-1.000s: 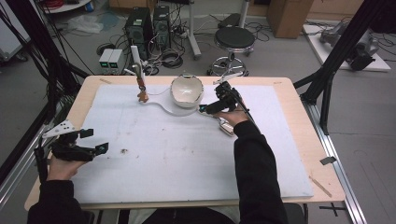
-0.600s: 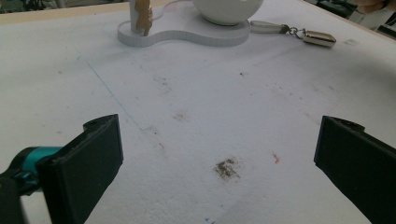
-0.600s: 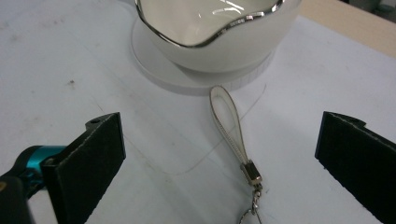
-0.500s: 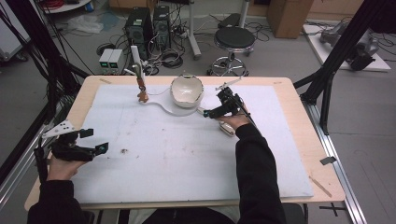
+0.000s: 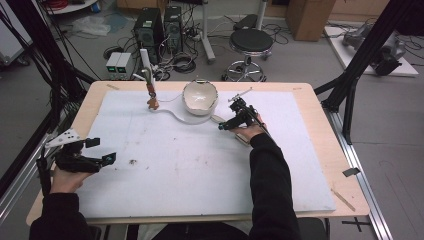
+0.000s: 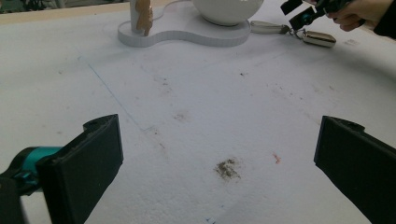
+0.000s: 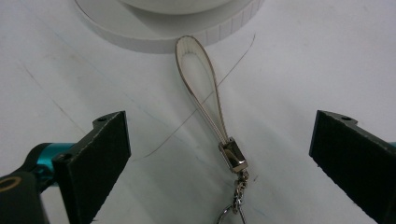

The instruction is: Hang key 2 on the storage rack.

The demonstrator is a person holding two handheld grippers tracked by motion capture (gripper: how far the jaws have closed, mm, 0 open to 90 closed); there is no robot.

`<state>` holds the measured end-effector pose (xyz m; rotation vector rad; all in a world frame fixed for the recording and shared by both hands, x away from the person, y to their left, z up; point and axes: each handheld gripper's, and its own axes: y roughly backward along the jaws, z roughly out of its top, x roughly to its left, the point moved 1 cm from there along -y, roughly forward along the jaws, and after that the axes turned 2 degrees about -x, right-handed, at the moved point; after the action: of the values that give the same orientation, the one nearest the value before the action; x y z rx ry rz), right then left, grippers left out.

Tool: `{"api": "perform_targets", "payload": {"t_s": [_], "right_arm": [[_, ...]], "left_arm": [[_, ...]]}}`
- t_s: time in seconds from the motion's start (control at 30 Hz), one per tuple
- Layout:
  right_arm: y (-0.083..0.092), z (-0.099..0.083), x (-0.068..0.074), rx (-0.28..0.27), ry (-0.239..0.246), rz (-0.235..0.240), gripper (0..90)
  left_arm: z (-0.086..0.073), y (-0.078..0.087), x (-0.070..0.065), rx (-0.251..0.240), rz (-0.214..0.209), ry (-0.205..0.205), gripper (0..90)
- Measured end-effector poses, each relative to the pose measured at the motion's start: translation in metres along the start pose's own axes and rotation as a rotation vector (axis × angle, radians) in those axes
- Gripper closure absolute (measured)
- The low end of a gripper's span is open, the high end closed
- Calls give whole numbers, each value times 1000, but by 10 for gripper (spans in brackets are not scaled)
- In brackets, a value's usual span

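The right gripper hangs low over the white mat, just in front of the bowl's stand, with its jaws spread wide and nothing between their pads. In the right gripper view the two black jaws stand far apart at either side, and between them — lying flat on the mat, touched by neither — is a key strap: a pale loop of leather that runs down into a small metal clasp and a short chain with a ring at the bottom edge. The loop's rounded end lies just beside the rim of the white stand, though whether they touch cannot be told.

The bowl sits on that stand near the far side of the table; at the stand's other end rises a short post with a brown piece on it.

The left gripper rests well apart from all this, near the left edge of the mat, held in the person's left hand. Its jaws are also wide open and hold nothing — below them the left gripper view shows bare mat with a small dark smudge. Far off in that view, the key strap lies beside the stand, under the right gripper.
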<state>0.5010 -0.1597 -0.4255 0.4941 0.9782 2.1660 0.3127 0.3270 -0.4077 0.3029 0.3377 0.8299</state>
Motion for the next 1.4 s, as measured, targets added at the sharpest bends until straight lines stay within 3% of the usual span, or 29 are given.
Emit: {"api": "perform_targets", "payload": {"t_s": [0.2, 0.23, 0.43, 0.57, 0.93, 1.23, 1.4], "right_arm": [[-11, -2, 0, 24, 4, -8, 84], [-12, -2, 0, 30, 9, -5, 148], [-15, -1, -1, 23, -11, -3, 327], [-15, -2, -2, 31, 18, -8, 504], [-17, 0, 3, 33, 65, -35, 807], [-12, -3, -3, 35, 26, -10, 830], [2, -2, -9, -6, -16, 1, 829]], "left_arm": [[0, -1, 1, 1, 1, -1, 17], [0, -2, 1, 4, -3, -2, 17], [-1, -3, -1, 9, -21, 0, 17], [-1, -3, 0, 12, -19, -2, 17], [-1, -5, 0, 21, -16, -3, 17], [-1, -4, 0, 16, -14, 0, 17], [-1, -4, 0, 13, -14, -2, 17]]}}
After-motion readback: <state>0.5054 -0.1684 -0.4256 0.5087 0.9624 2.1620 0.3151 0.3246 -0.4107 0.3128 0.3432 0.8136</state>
